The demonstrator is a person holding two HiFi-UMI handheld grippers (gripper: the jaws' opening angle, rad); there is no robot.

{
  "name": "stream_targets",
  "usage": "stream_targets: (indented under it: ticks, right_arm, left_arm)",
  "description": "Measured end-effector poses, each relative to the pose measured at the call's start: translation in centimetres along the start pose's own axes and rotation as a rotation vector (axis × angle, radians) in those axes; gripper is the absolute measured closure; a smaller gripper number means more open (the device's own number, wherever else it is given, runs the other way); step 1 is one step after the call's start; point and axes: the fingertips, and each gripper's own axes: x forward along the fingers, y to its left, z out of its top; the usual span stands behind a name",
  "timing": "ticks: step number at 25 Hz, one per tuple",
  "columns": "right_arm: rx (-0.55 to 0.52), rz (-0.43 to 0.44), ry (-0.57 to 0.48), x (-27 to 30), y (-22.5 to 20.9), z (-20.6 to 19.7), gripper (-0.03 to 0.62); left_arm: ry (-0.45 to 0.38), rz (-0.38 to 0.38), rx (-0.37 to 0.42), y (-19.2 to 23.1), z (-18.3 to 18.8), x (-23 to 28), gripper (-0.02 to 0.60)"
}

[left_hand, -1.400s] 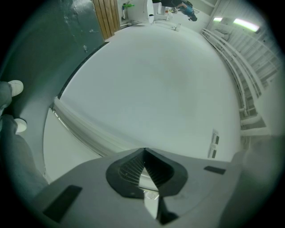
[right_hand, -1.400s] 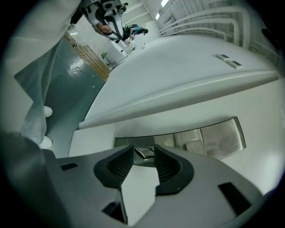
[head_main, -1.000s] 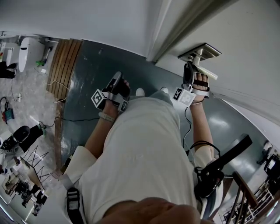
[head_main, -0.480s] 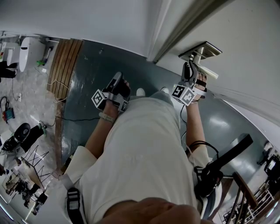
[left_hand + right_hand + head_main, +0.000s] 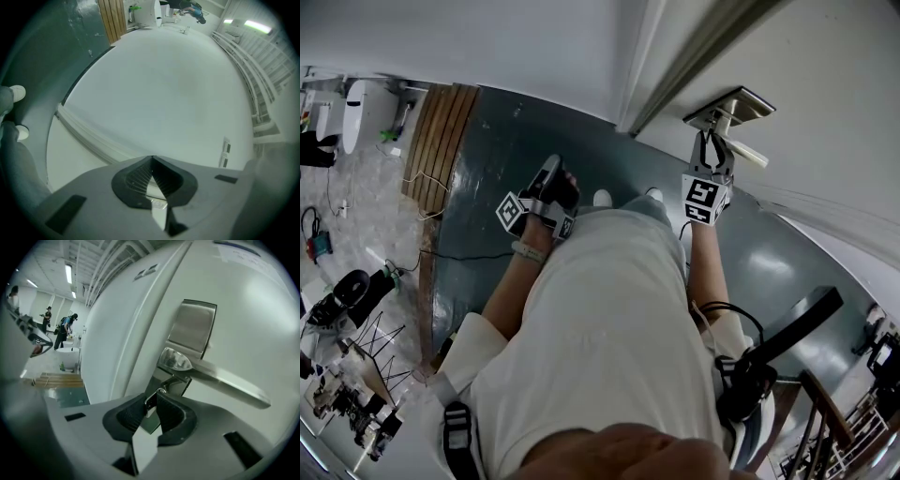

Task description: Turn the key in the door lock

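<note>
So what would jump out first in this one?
The right gripper is shut on a small metal key at the door's lock, just below the shiny lever handle and its steel plate. The left gripper is held off to the person's left, with its jaws together on nothing, facing a bare white wall.

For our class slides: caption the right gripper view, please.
Right gripper shut on the key, below the door lever handle.
</note>
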Motion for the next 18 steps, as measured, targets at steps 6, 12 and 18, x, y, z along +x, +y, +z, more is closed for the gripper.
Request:
stream_targets:
  ticks: [6, 12, 18]
  right_arm:
    - [0.354, 0.057, -0.043, 0.2, -0.6, -0.7, 0.513]
    - [0.7, 0.091, -0.065, 0.2, -1.2, -1.1, 0.514]
    - [0.942, 0.114, -0.064, 0.1, -1.5, -1.3, 0.514]
  left_arm:
    - [0.006, 0.004, 0.002, 0.1, 0.0, 0.1, 0.574]
    - [0.003, 0.005, 0.001, 0.1, 0.1, 0.0, 0.574]
    - [-0.002, 0.007, 0.0, 0.2, 0.2, -0.2, 0.574]
